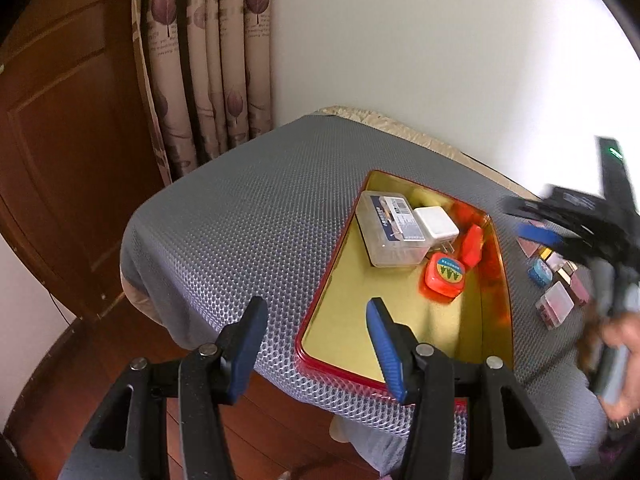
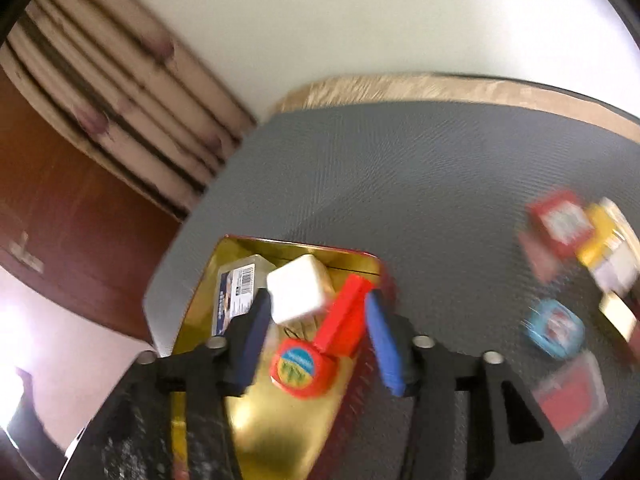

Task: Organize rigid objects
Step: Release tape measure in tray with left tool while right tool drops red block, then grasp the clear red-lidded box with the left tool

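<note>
Two grippers: left gripper (image 1: 316, 338) and right gripper (image 2: 316, 334), both spread apart, holding nothing.
Ahead: tin (image 1: 344, 292) containing clear box (image 1: 390, 230), charger (image 1: 436, 224).
Right: small boxes (image 1: 554, 280).

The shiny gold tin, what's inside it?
Inside the red-rimmed gold tin: a clear plastic box, white plug charger, round orange tape measure and flat red block. Anything beneath them is hidden.

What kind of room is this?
Probably a room at home, maybe a bedroom. There is a long beige curtain with purple leaf prints, a dark brown wooden door and reddish wooden floorboards. A red tin tray with a gold inside sits on grey mesh fabric.
</note>
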A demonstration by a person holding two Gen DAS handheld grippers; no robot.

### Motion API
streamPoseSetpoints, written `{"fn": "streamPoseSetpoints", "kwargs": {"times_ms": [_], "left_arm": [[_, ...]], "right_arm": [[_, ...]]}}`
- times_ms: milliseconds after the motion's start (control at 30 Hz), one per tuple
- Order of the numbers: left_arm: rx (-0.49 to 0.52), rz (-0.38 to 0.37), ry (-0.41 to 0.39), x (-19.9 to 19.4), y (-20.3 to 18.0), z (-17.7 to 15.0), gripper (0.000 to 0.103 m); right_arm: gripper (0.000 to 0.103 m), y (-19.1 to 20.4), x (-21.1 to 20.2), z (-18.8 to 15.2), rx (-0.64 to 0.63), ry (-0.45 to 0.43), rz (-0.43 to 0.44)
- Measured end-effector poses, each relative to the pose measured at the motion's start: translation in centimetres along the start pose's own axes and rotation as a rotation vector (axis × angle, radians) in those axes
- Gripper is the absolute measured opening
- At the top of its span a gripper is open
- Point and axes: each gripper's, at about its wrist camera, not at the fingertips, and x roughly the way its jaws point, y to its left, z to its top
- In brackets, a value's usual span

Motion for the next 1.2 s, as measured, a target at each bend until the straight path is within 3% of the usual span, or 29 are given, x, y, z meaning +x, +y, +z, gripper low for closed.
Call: {"fn": "streamPoseSetpoints", "kwargs": {"times_ms": [67, 167, 233, 300, 367, 433, 533, 667, 767, 1033, 1200], "left_arm": [[0.025, -0.012, -0.007, -0.3, -0.6, -0.2, 0.053], [0.095, -0.071, -0.022, -0.9, -2.2, -0.6, 0.053], [0.156, -0.137, -0.012, -1.4, -3.8, -1.0, 0.053], [0.226, -0.219, 0.009, -1.9, -5.9, -1.4, 0.053], [0.297, -0.285, 0.04, -2.0, -8.2, -1.7, 0.059], [0.389, -0.332, 0.074, -1.9, -11.4, -1.9, 0.06], [0.534, -0.396, 0.092, -1.4, -17.0, -1.8, 0.061], [0.742, -0.393, 0.075, 0.2, -23.8, -1.9, 0.061], [0.835, -0.396, 0.124, 2.9, -27.5, -1.3, 0.062], [0.839, -0.5, 0.377, 9.8, -31.2, 0.4, 0.062], [0.857, -0.542, 0.435, 11.1, -32.1, 0.7, 0.062]], "right_arm": [[0.06, -2.4, -2.8, -1.6, 0.019, -0.051, -0.038], [0.073, -7.5, -7.6, -4.9, 0.048, -0.111, -0.168], [0.085, -11.2, -10.5, -7.1, 0.022, -0.123, -0.354], [0.086, -14.8, -12.8, -9.4, -0.021, -0.11, -0.553], [0.087, -18.2, -14.6, -11.2, -0.038, -0.089, -0.675], [0.089, -21.2, -16.3, -12.5, -0.023, -0.081, -0.742], [0.095, -24.3, -18.0, -14.0, 0.051, -0.099, -0.721], [0.1, -25.6, -19.3, -14.7, 0.105, -0.157, -0.654], [0.1, -25.7, -19.2, -14.6, 0.092, -0.144, -0.627], [0.1, -25.3, -20.3, -15.3, 0.084, -0.174, -0.557], [0.101, -25.6, -19.9, -15.0, 0.084, -0.165, -0.545]]}}
